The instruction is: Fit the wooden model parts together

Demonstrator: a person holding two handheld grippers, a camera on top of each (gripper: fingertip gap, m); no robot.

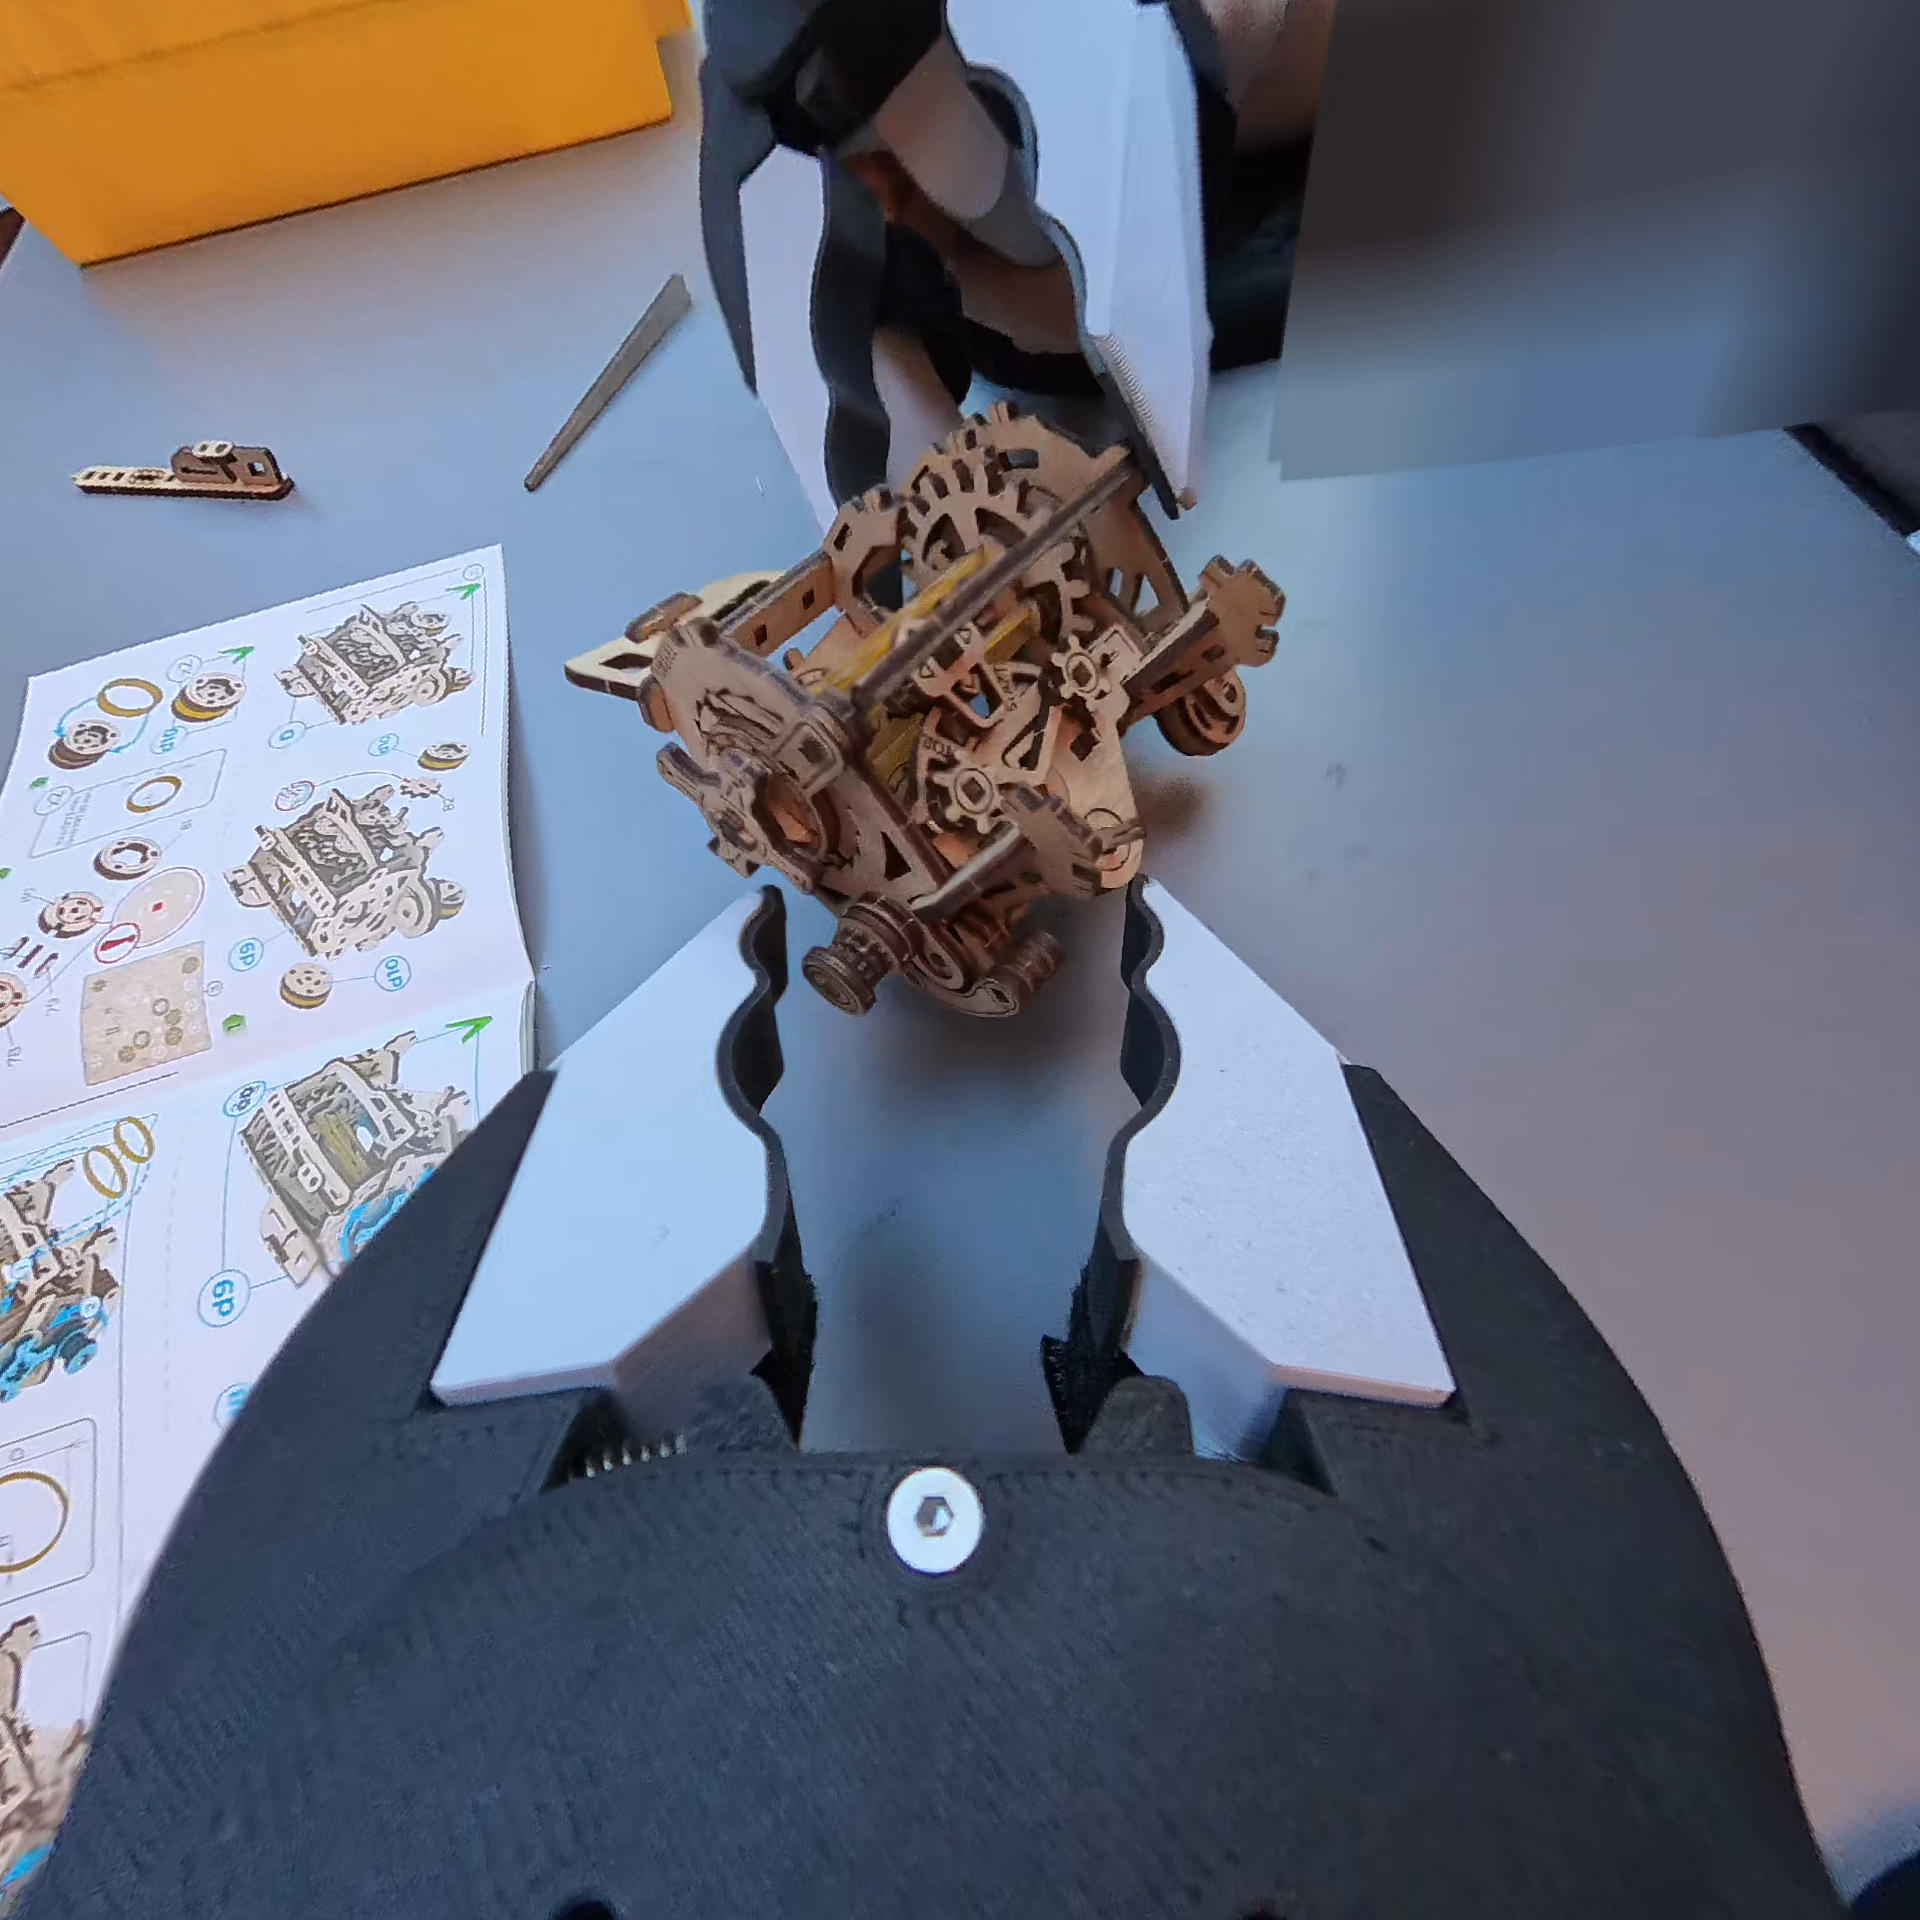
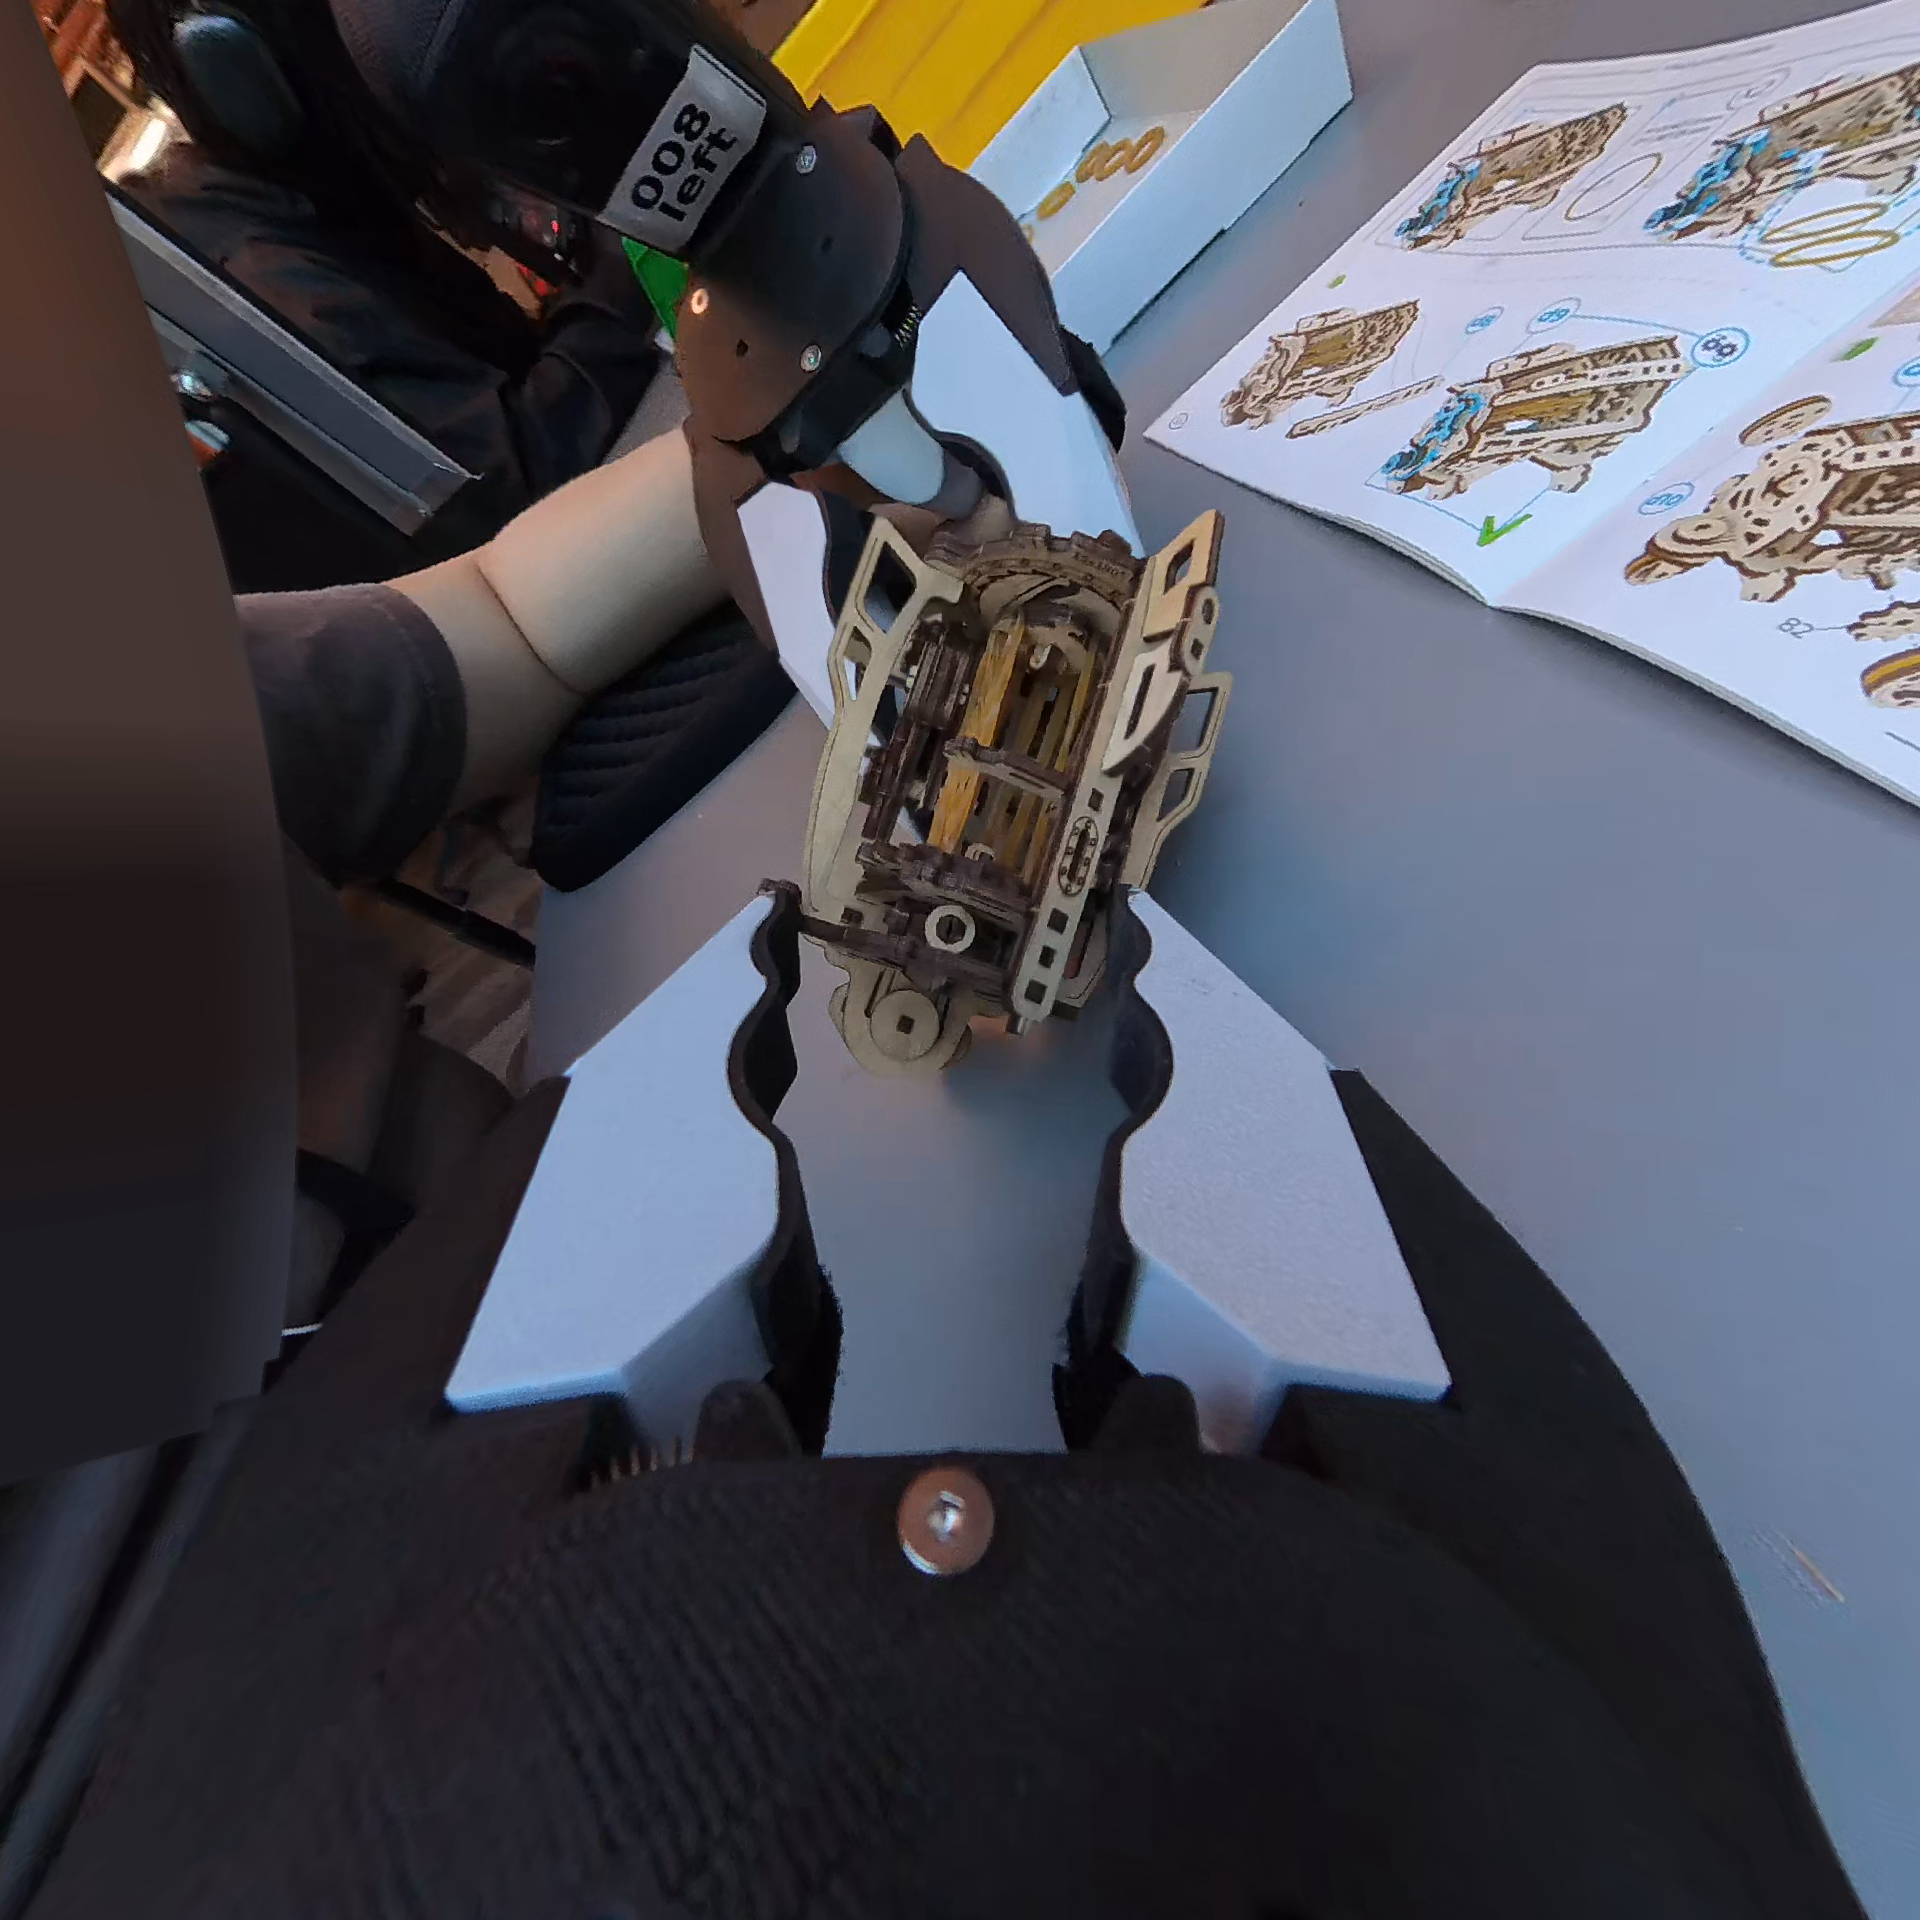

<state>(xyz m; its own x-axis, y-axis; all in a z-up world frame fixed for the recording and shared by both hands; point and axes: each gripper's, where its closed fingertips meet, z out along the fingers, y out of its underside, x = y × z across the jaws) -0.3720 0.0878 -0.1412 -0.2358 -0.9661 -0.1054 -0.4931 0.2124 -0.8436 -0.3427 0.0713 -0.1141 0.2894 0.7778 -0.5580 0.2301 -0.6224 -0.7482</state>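
The wooden model [image 1: 935, 727], a gear-filled frame with yellow rubber bands inside, stands tilted on the grey table [image 1: 1507, 935]. It also shows in the right wrist view [image 2: 1008, 769]. My right gripper [image 2: 956, 909] is shut on it: one pad touches a thin rod end, the other the frame's side. In the left wrist view it comes down from above, fingers [image 1: 1153, 312] at the model's far end. My left gripper [image 1: 951, 902] is open, tips either side of the model's near wheels with a gap on the left. Its fingers [image 2: 1039, 416] flank the model's top.
An open instruction booklet [image 1: 260, 831] lies left of the model and shows in the right wrist view [image 2: 1558, 364]. A small wooden part [image 1: 187, 473] and a grey tapered tool [image 1: 613, 379] lie beyond it. A yellow box [image 1: 312, 104] and a white tray [image 2: 1174, 156] with yellow rings stand at the back. My right fingertips sit around 5 cm from my left ones.
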